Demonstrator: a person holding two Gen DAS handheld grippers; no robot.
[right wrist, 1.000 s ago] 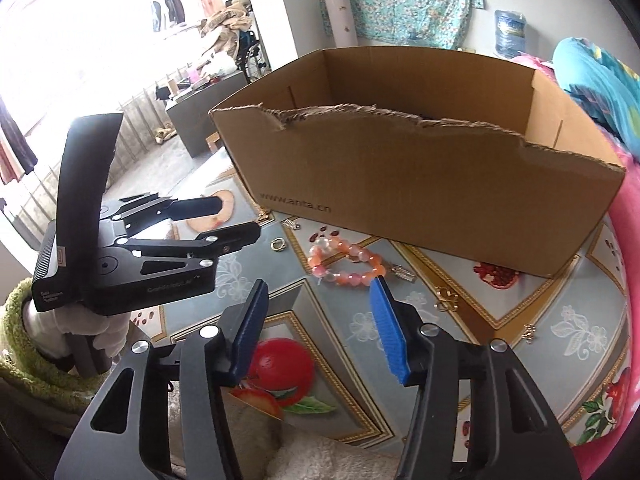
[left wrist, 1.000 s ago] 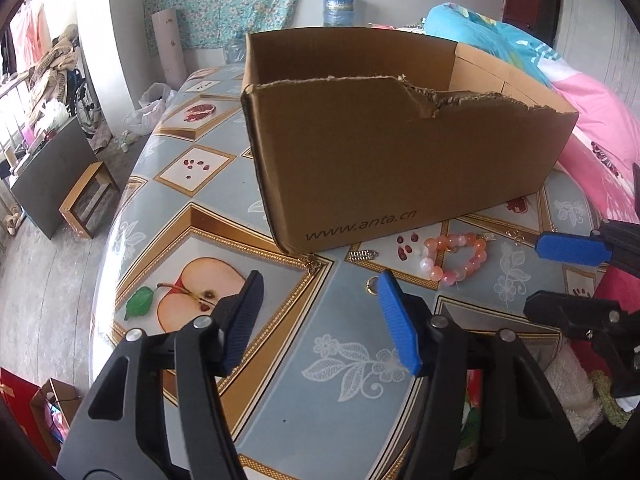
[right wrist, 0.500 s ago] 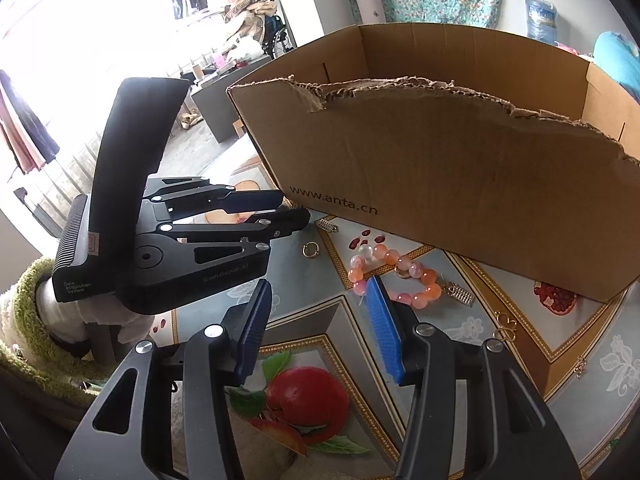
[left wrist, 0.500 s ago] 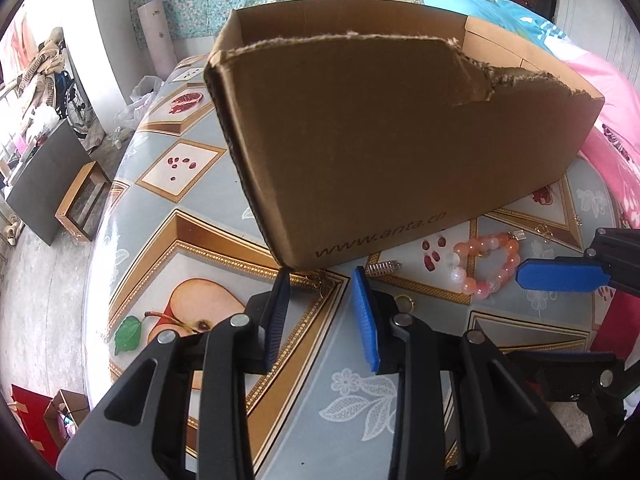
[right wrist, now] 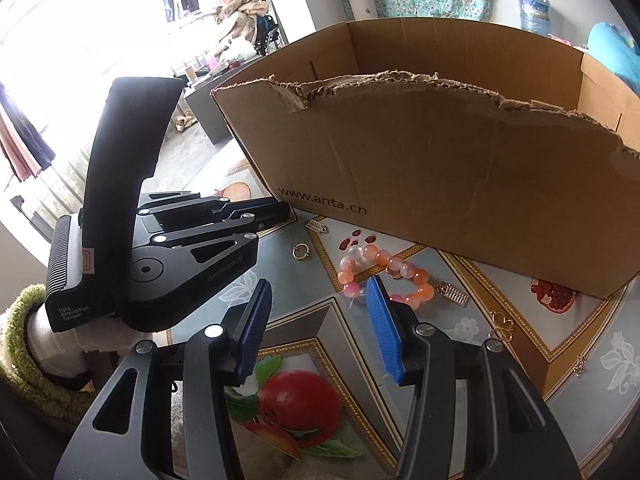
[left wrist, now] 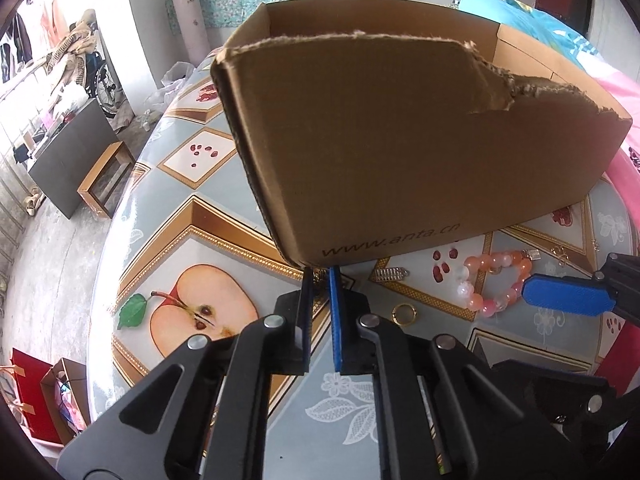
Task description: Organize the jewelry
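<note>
Left gripper (left wrist: 319,276) jaws just closed at the cardboard box (left wrist: 400,152) near corner, on a small gold trinket (left wrist: 318,276); grip unconfirmed. Right gripper (right wrist: 320,304) apart, empty. Bead bracelet (right wrist: 380,272), gold ring (left wrist: 404,314) lie before the box. Likely 1st lift.

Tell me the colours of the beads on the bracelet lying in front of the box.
Orange, pink and milky white beads on the bracelet, clearest in the right wrist view.
</note>
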